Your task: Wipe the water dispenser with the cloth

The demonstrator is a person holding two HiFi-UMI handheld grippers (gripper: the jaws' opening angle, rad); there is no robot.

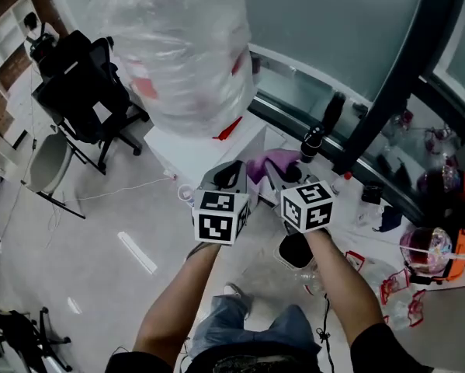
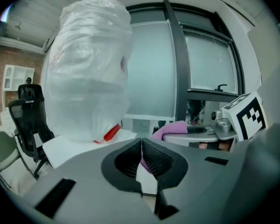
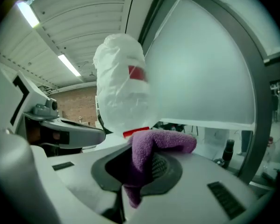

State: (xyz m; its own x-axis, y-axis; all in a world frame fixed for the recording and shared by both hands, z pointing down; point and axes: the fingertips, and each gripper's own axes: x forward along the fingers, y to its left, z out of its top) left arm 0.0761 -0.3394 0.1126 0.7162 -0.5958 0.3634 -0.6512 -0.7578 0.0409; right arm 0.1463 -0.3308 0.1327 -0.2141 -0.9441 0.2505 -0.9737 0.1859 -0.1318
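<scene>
left gripper (image 2: 140, 157): jaws fully together, with the ribbed pads meeting along a single line in the left gripper view. nothing is clamped between them. the purple patch visible past the pads belongs to the cloth in the other tool. in the head view this gripper sits just left of the right one, with its marker cube facing up and its jaws pointed at the water dispenser (image 1: 205, 148).

right gripper (image 3: 140, 164): jaws clamped on the purple cloth (image 3: 154, 144). the cloth fills the gap between the pads. one end hangs down below them, and the larger fold rises above the jaws and bends over to the right. the opening is narrow, no wider than the pinched fabric.

cloth position: held in the air in front of the dispenser, near the front right corner of its white top panel. no view shows whether the cloth touches the panel.

water dispenser: white cabinet with a large bottle (image 1: 178, 45) standing on top, wrapped in clear crinkled plastic film. a red strip shows at the base of the wrap and a red patch shows higher up.

surroundings: a black office chair (image 1: 88, 92) stands to the left of the dispenser. a dark curved window frame (image 1: 391, 84) with frosted glazing stands behind it.
</scene>
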